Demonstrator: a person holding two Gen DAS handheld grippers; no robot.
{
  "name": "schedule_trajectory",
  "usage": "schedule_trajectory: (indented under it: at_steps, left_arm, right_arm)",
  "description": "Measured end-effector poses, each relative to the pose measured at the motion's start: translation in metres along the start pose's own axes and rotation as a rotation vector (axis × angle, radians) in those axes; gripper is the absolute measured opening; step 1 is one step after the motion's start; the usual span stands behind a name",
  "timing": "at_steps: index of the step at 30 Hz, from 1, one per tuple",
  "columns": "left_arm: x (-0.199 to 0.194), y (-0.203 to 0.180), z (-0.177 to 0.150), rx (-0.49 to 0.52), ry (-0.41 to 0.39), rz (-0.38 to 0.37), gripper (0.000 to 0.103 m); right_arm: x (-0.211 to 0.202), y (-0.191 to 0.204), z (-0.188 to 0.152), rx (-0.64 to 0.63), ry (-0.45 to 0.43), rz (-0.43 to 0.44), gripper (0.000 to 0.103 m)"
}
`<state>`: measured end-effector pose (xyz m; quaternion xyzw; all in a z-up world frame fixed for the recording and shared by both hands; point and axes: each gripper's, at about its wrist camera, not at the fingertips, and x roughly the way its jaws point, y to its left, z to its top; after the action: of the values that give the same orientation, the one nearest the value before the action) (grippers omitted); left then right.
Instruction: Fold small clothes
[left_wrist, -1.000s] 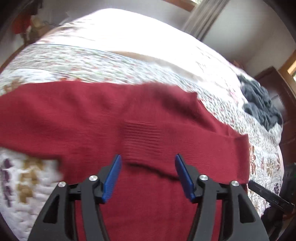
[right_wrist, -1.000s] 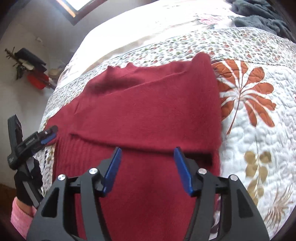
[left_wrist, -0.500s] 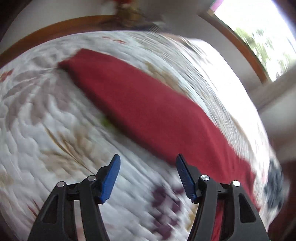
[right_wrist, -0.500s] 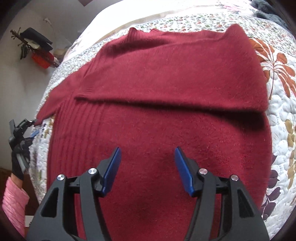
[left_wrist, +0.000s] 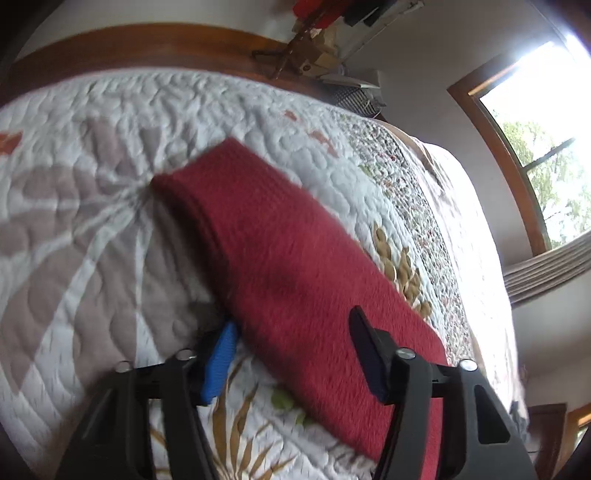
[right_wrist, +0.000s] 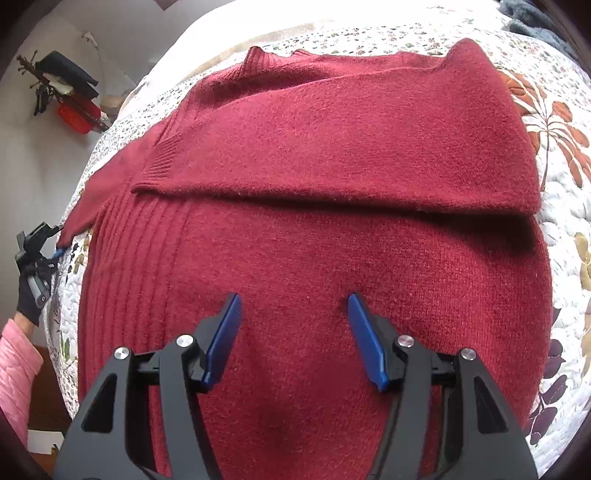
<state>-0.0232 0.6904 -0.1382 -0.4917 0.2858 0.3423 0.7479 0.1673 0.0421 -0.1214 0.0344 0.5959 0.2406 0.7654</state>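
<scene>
Red sweater (right_wrist: 332, 229) flat on quilt (right_wrist: 561, 206), one sleeve (right_wrist: 332, 147) already folded across chest. Left gripper (left_wrist: 295, 350) jaws spread astride other sleeve (left_wrist: 280, 258), likely to pinch it. Right gripper (right_wrist: 295, 332) jaws spread, empty, over hem.

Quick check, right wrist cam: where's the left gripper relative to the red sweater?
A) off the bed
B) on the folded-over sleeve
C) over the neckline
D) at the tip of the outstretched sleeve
D: the left gripper sits at the cuff end of the outstretched sleeve of the red sweater, at the quilt edge; the right gripper hovers open over the body.
</scene>
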Motion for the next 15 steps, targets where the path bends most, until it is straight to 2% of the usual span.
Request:
schedule_trajectory:
  at_steps: [2, 5, 11, 15]
  left_arm:
    - [0.002, 0.002, 0.006, 0.027, 0.002, -0.003, 0.020]
    - [-0.001, 0.003, 0.009, 0.037, -0.008, -0.014, 0.010]
    - [-0.036, -0.026, -0.003, 0.139, -0.071, -0.079, 0.007]
    - [-0.061, -0.067, -0.025, 0.268, -0.089, -0.146, 0.007]
  right_arm:
    - [0.000, 0.000, 0.000, -0.001, 0.000, -0.002, 0.059]
    - [-0.001, -0.001, 0.000, 0.000, 0.000, -0.001, 0.058]
    - [-0.004, -0.003, -0.001, 0.013, -0.002, 0.009, 0.057]
    - [-0.009, -0.005, -0.001, 0.024, -0.007, 0.016, 0.056]
